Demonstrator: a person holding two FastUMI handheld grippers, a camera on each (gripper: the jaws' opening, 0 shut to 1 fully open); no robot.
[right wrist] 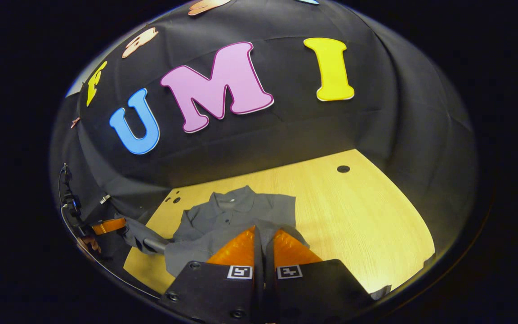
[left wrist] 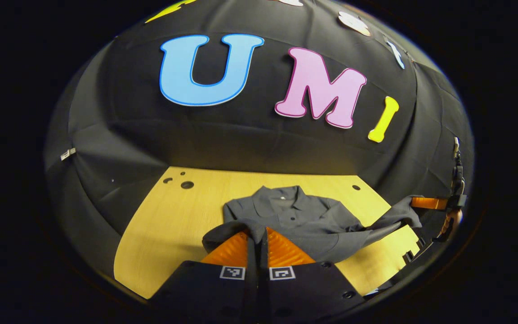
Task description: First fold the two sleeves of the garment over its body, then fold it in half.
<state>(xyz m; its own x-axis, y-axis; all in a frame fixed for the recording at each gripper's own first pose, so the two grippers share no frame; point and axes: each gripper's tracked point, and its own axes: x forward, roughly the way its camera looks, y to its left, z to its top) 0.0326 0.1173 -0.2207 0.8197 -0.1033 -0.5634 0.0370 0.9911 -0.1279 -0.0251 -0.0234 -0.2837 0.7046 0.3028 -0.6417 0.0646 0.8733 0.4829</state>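
Left gripper view: you are pinching the shirt's hem with both grippers above the worktop.

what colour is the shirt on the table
Plain dark grey shirt, with a collar; clearest in the left gripper view.

A gray shirt is lying on the yellow wooden tabletop in the lower middle of the frame. Its collar is pointing up, toward the black wall. At the bottom, the left gripper is pinching the shirt's near edge, with its two fingers squeezed close together on the cloth. At the far right edge, the right gripper is holding a stretched-out piece of the shirt up off the tabletop.
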